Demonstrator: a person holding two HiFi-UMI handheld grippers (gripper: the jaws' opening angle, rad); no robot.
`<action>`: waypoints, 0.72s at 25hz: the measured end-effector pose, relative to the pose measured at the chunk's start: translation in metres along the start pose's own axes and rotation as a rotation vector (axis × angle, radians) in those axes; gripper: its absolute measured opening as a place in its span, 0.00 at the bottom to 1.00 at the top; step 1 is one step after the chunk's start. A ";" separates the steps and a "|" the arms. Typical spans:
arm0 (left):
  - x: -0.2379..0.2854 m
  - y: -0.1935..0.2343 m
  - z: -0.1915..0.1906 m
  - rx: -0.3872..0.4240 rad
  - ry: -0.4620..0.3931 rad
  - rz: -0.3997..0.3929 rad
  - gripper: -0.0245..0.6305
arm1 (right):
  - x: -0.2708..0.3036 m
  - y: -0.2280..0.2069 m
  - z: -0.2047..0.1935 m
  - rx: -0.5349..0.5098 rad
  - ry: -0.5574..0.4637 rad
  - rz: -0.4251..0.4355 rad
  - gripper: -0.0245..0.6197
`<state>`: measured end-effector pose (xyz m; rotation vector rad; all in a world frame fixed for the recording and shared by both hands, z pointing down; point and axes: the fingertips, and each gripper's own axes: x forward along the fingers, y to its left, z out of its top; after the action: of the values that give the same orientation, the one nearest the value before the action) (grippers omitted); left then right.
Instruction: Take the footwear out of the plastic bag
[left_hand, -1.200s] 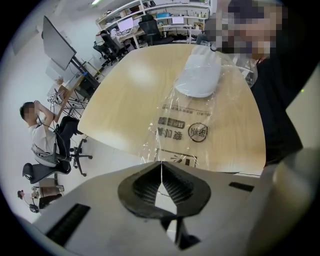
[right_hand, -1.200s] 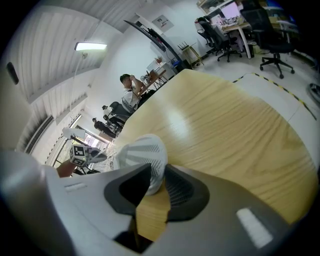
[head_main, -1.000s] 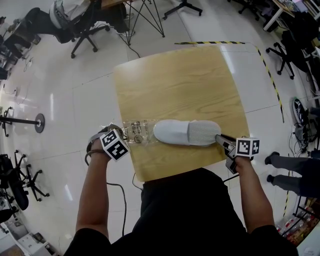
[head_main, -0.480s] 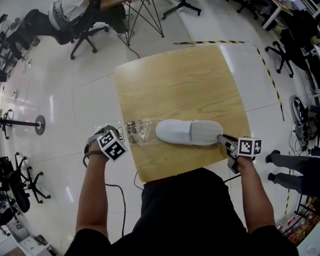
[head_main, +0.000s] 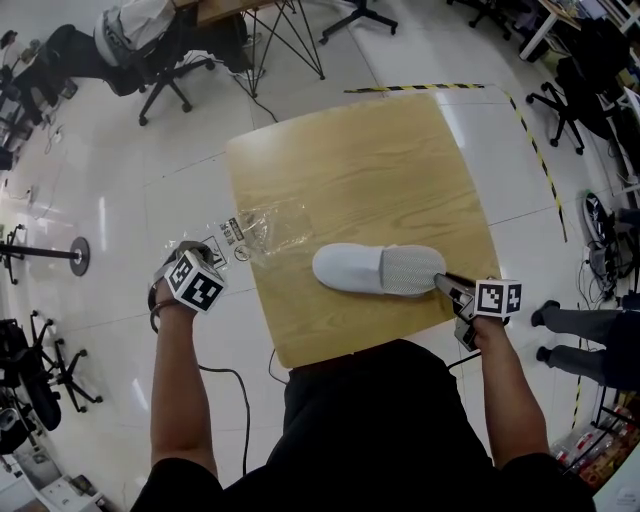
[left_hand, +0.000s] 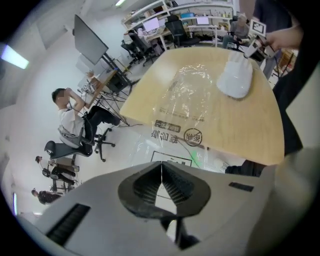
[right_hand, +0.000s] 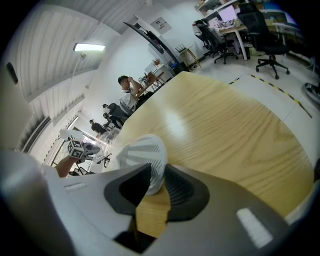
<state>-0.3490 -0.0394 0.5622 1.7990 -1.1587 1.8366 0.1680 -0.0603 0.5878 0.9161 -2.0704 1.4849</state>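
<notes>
**White slipper clear of bag, both tools gripping**

White slipper (head_main: 378, 270) is lying on the wooden surface (head_main: 380, 160), near the person's edge. Its long axis is running left-right, smooth closed end to the left and textured end to the right. Right tool (head_main: 445, 282) is pinching that textured end, jaws part-way apart with the slipper's edge pressed between the pads. Right gripper view is showing this plainly.

Clear plastic bag (head_main: 265, 228) is lying flat and looks empty, draping over the surface's left edge, just up-left of the slipper's closed end. No overlap is showing between bag and slipper. Left tool (head_main: 215, 252) is sitting off the left edge, jaws pressed together on the bag's thin film.

Key relation: the slipper is lying to the right of the left tool, well apart from it. The right tool is the one on the slipper. Judging from this, the extraction is looking done, leaving only letting go of the slipper and the bag.

Writing: the bag is carrying dark print, a short line of characters, a round crossed-out symbol (left_hand: 193, 136) and a boxed label (left_hand: 170, 159), all seen reversed and too small to read. No brand is showing on the slipper.
</notes>
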 end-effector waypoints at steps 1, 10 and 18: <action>-0.007 0.009 0.008 -0.023 -0.033 0.021 0.05 | 0.000 -0.001 -0.001 0.003 -0.002 0.000 0.18; -0.038 0.003 0.150 0.075 -0.222 -0.015 0.05 | 0.003 0.010 0.003 0.002 -0.008 0.023 0.18; -0.025 -0.074 0.259 0.308 -0.262 -0.096 0.05 | 0.002 0.017 0.002 0.034 -0.047 0.050 0.17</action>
<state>-0.1157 -0.1727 0.5306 2.2804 -0.8876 1.8446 0.1545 -0.0597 0.5777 0.9269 -2.1227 1.5420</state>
